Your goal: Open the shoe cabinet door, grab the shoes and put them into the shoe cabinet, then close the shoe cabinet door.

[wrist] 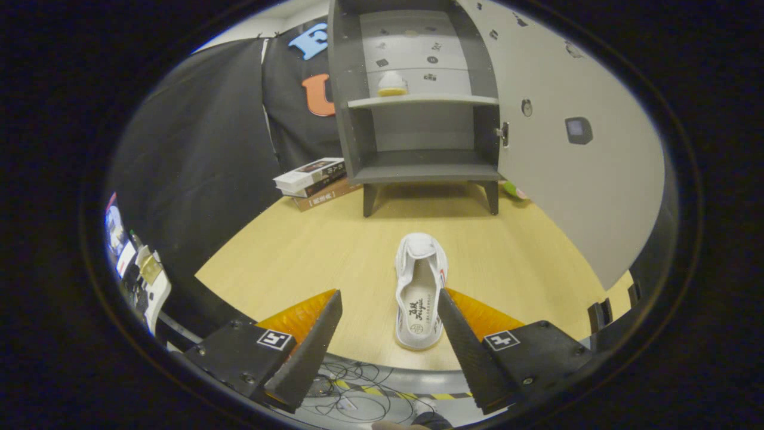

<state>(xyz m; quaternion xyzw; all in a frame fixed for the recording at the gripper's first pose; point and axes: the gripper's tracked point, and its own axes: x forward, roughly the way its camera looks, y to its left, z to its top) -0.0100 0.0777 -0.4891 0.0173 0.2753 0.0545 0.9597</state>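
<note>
White sneaker (421,292): lies near the table's (286,263) front edge, heel between my fingers.
Gripper (389,310): I see the jaws spread wide, gripping nothing.
Shoe cabinet (418,173): far edge, door (573,179) swung open.

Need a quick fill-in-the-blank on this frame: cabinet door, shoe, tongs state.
1. The shoe cabinet door stands ____.
2. The white shoe lies on the wooden ____, between the cabinet and the tongs.
3. The tongs are ____, with the shoe's heel beside one finger.
4. Beside the cabinet lies a stack of ____.

Missing words: open; table; open; books
</note>
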